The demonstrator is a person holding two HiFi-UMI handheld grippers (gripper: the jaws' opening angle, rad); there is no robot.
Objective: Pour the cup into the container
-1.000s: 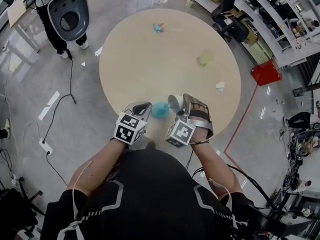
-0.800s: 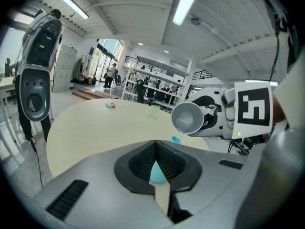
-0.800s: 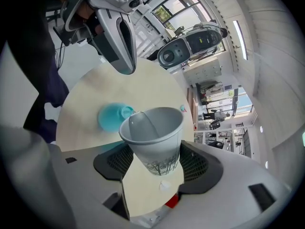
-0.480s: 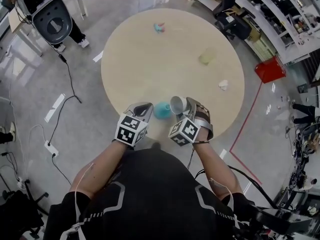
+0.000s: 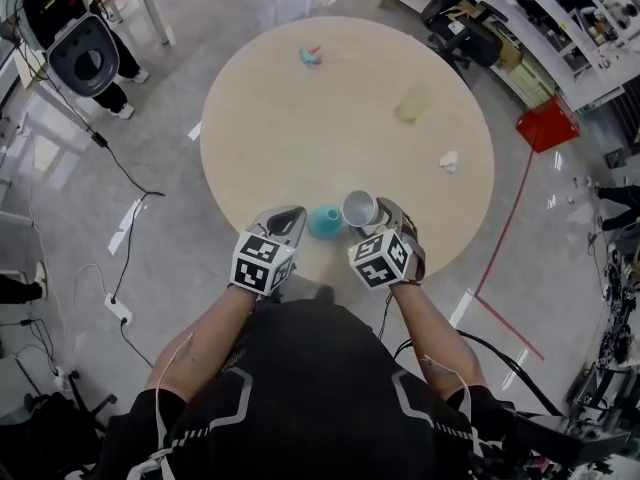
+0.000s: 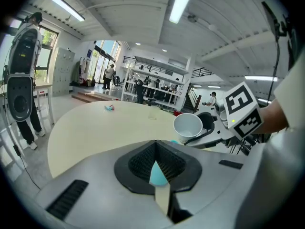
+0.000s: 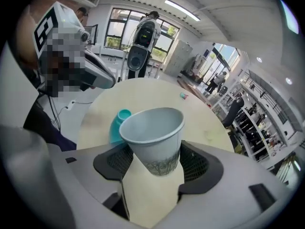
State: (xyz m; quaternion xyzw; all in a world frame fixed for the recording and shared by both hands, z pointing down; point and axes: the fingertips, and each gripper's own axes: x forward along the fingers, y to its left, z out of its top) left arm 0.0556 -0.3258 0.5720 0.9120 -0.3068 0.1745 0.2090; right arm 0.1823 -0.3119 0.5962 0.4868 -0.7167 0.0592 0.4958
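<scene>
Both of my bare forearms reach forward over the near edge of the round, pale wood desk (image 5: pixel 300 133), each ending in a grey moulded unit with a marker cube. Two grippers: the left hand-held gripper (image 5: pixel 289 216) is level, its jaws pressed together on nothing, the tips just beside the container. The right hand-held gripper (image 5: pixel 377 214) is clenched on the base of the cup (image 7: pixel 155 137). One cup: white paper, tapered, with a grey print near the foot, tipped so that its round mouth leans toward the container. One container (image 5: pixel 323 220): teal, smooth, round-rimmed, upright on the desk between the two grippers. Three small things lie well apart farther back: a teal-and-pink piece (image 5: pixel 311 56), a pale yellow-green item (image 5: pixel 410 107) and a crumpled white scrap (image 5: pixel 449 161).
</scene>
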